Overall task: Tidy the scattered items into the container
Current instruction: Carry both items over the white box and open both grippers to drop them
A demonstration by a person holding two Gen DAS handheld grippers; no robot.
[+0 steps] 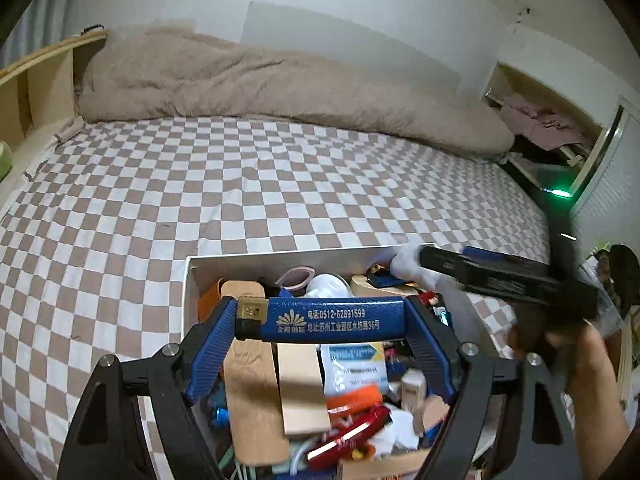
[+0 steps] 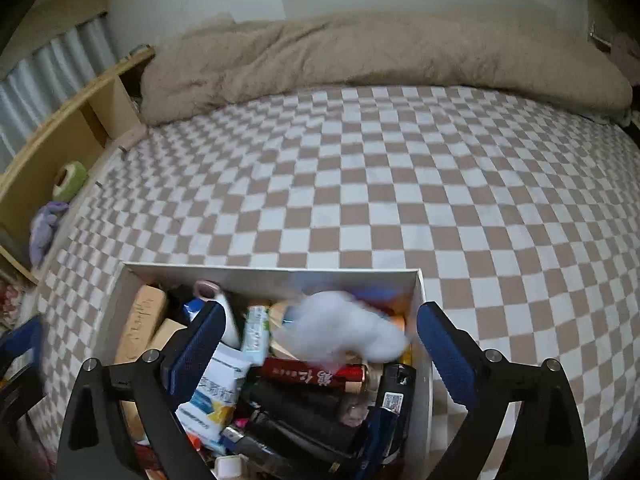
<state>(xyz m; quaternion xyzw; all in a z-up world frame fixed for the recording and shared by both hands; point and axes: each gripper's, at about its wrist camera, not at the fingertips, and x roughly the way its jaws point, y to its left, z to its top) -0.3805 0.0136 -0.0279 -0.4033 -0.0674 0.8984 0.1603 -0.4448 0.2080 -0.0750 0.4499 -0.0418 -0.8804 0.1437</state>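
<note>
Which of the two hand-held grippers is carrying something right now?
The left hand-held gripper: its pads clamp a blue lighter crosswise above the box. The right hand-held gripper stands open, a blurred white item between its fingers.

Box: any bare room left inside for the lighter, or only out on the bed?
The white box is crowded wall to wall. The blue lighter would have to rest on top. Bare checkered sheet lies between the box and the beige blanket.

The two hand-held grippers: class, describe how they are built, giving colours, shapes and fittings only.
Each gripper, left and right, has two blue ribbed finger pads mounted on matte black angular arms. Round silver bolts mark the pivots. Triangular cut-outs lighten the black outer arms. No cables show. The person's forearm is bare, without a sleeve.
</note>
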